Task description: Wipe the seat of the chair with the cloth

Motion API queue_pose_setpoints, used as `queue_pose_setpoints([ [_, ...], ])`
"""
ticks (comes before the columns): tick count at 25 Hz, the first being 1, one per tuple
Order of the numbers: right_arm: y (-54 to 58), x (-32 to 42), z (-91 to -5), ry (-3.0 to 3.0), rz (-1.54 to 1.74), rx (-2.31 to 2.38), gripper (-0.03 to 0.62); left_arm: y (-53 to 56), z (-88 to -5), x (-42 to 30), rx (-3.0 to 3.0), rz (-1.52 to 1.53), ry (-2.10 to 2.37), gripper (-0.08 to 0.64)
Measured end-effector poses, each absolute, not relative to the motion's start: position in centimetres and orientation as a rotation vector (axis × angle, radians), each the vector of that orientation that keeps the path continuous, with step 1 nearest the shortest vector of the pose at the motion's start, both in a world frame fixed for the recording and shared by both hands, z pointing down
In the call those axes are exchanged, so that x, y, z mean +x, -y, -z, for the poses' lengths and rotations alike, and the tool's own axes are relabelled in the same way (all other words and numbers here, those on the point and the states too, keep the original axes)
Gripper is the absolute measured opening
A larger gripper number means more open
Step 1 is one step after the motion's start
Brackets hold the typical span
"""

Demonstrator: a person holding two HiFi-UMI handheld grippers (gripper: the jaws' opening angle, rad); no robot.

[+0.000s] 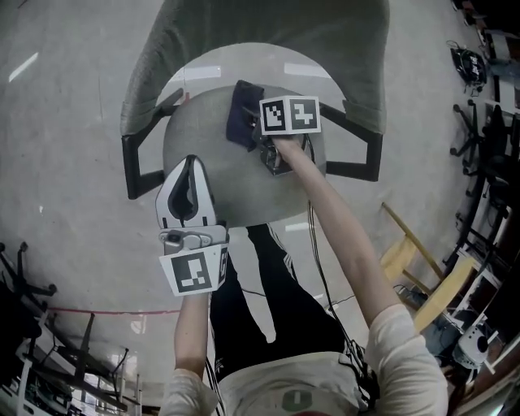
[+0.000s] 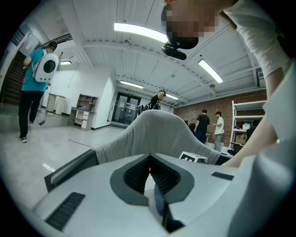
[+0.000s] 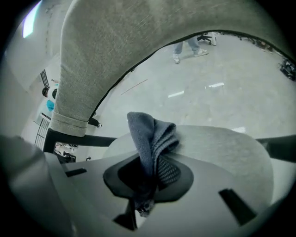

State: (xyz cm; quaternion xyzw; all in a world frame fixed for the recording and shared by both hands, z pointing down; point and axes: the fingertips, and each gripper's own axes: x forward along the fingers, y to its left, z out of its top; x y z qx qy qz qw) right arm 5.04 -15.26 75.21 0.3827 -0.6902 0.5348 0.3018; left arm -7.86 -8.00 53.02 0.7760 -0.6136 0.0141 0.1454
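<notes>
Head view: right gripper (image 1: 258, 140) sits over the rear of the grey chair seat (image 1: 244, 191), just before the backrest (image 1: 268, 24). Right gripper view: jaws clamped on a folded dark grey cloth (image 3: 152, 136); cloth-to-seat contact unclear. Left gripper (image 1: 191, 171) hangs at the seat's front-left edge, jaws pressed together, nothing between them.
</notes>
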Motion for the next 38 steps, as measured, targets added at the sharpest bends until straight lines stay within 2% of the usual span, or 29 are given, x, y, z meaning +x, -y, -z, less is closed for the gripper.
queue_pose_setpoints([
  [10,15.3,18.7,-74.6,1.619,-1.113,1.168,0.049,7.7,-53.3,-5.3,2.289,-0.086,1.701,0.014],
  [16,14.6,22.4,-74.0,1.483,-0.991,1.245,0.049,7.9,-53.1,-4.4,2.307,-0.101,1.686,0.015],
  [24,14.3,23.5,-73.6,1.461,-0.885,1.262,0.049,7.3,-52.8,-5.4,2.293,-0.104,1.715,0.015],
  [30,14.0,19.3,-69.2,1.675,-1.013,1.318,0.049,5.7,-52.5,-7.8,2.251,-0.102,1.777,0.015],
  [38,9.9,2.1,-64.8,2.051,-1.288,1.018,0.049,2.7,-52.2,-12.2,2.174,-0.143,1.874,0.014],
])
